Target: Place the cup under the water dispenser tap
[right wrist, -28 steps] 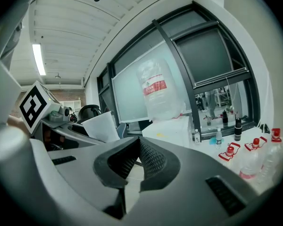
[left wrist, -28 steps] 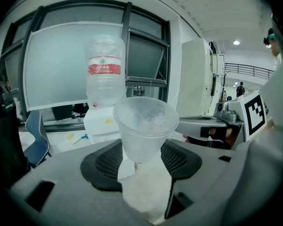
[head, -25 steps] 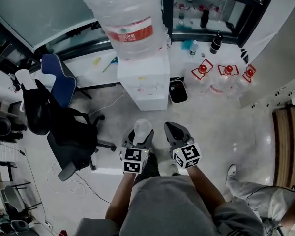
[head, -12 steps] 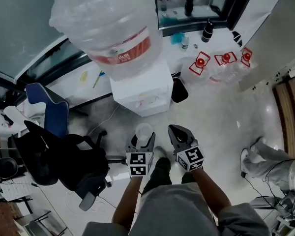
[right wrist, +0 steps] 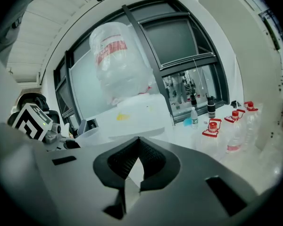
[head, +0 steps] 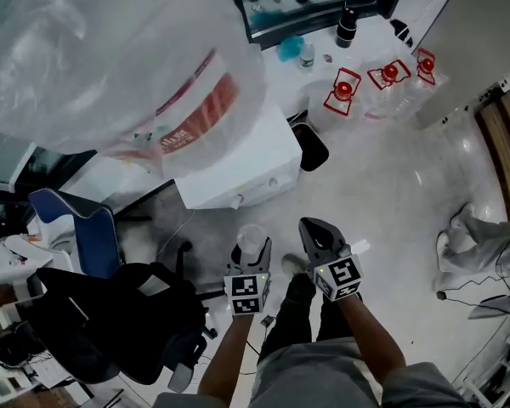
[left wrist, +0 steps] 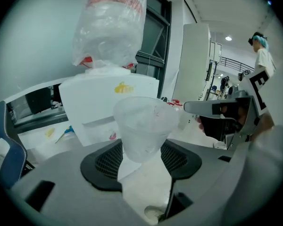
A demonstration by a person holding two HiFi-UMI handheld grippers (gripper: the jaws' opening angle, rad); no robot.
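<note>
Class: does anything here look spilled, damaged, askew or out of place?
The water bottle on the dispenser looks crumpled and dented, not smooth. No spill shows; the cup stands upright in the left gripper.

Dim cool indoor light, glare on pale floor, fisheye warping, dark corners in gripper views

The cup is frosted translucent white. The left hand-held gripper and right hand-held gripper are grey with black mesh pads, each bearing a cube of black-and-white square markers. The water dispenser is white with a yellow mark; its clear bottle wears a red-and-white label. The clear jugs have red caps. One chair is blue, another chair black.
</note>
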